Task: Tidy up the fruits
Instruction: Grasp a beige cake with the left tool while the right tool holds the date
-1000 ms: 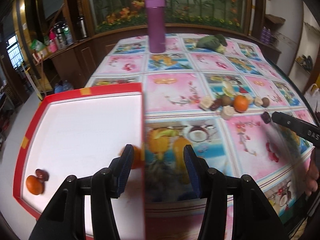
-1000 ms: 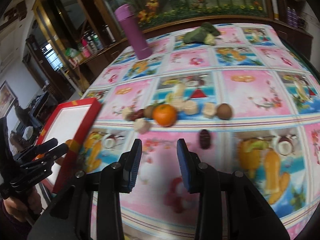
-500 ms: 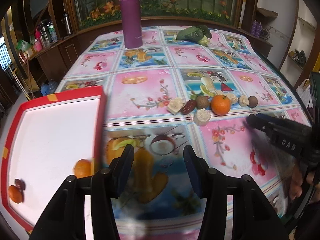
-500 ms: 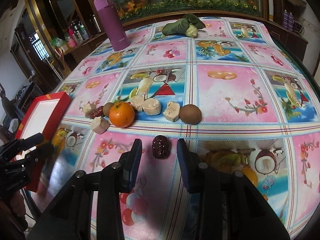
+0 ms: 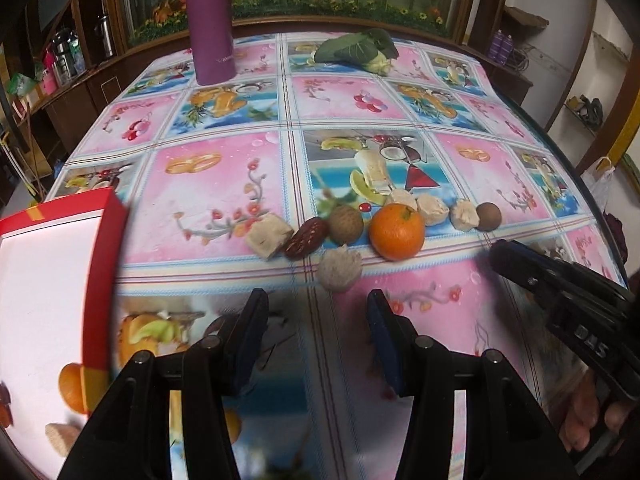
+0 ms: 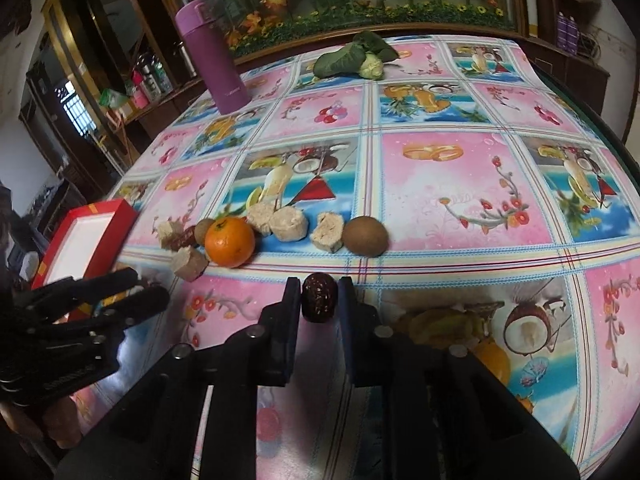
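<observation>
One red date [image 6: 317, 297] between right tongs [image 6: 319, 294]

Readable text is scarce. Right gripper [image 5: 504, 252], seen from the left wrist view: pale raised letters "DAS" on its black body, running off into the dark. Purple bottle [image 5: 210, 20]: small pale print low on its side, too small to read. Left gripper [image 6: 150, 292], right wrist view: faint lettering on its black body, illegible. No numbers or signs legible.
</observation>
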{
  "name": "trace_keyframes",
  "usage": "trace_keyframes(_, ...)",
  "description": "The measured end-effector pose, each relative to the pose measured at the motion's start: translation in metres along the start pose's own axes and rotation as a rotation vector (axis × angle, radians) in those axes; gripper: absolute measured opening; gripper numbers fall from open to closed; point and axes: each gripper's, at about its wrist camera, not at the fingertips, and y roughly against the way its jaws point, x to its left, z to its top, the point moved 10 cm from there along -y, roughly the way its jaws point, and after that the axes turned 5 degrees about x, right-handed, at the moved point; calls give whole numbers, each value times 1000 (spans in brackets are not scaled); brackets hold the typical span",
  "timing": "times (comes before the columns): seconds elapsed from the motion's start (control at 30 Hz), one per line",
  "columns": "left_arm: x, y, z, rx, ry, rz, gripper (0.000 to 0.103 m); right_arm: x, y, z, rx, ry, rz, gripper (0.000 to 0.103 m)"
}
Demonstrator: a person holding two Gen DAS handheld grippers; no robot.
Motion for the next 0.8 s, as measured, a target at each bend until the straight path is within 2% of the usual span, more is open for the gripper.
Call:
trace_keyframes(0.17,-7,-8,7,-6,-1,-3,50,-5,5,4,-16,-37,11,21)
trace_keyframes(0.23,-10,-10,10,-14,-7,-10,44,-7,5,4,-17,-53,16,21)
trace_keyframes(0.37,-11,-11,15,-32,-9,-13,25,-12,5,6,-17,-79,23,21)
trace_keyframes(0.4,-11,-11,15,-35,-11,-9,24,-12,5,5,-18,-79,22,21)
trace_keyframes(0.6,-5,-6,13,-50,11,-14,24,-16,6,7,-26,-95,18,21)
trace_keyframes(0.8,14,28,8,-116,43,19,24,-15,8,9,-47,-76,5,21)
